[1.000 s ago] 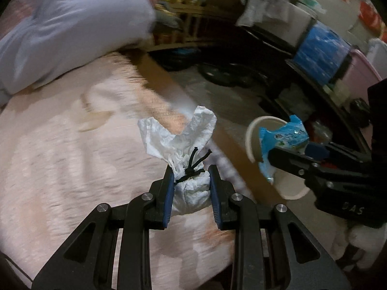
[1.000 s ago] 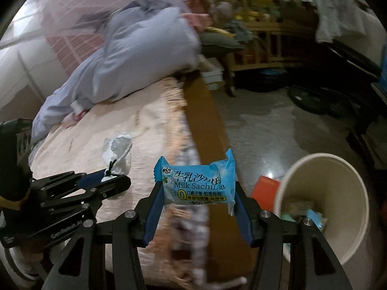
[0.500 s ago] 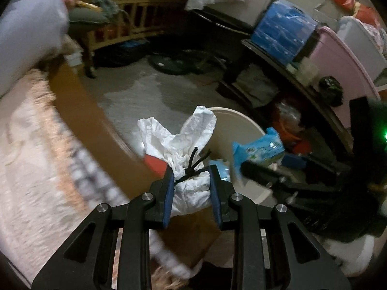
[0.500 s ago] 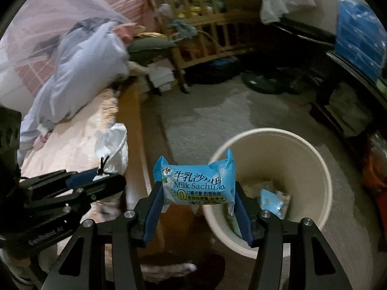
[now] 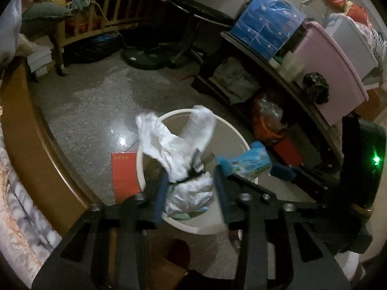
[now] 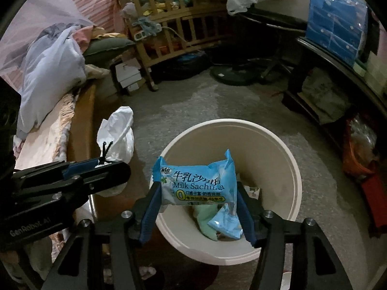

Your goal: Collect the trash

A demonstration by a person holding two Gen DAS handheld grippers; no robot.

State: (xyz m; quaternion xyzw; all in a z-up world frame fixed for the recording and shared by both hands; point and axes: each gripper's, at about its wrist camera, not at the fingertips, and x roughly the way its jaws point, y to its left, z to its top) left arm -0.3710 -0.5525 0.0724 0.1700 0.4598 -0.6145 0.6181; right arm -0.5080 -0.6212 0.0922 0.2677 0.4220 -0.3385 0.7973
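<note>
A tied white bag (image 5: 188, 181) is seen between the left gripper's (image 5: 191, 191) parted pads — contact possibly lost — above the bin (image 6: 278, 149). A packet (image 6: 198, 183) is clamped by the right gripper (image 6: 197, 211), also above the bin.

My left hand-held gripper (image 5: 189, 191) is matte black, its angular fingers lined with blue pads (image 5: 160, 194) and fastened by round silver screws. My right hand-held gripper (image 6: 197, 200) looks the same; at three o'clock its black body shows a green light.
</note>
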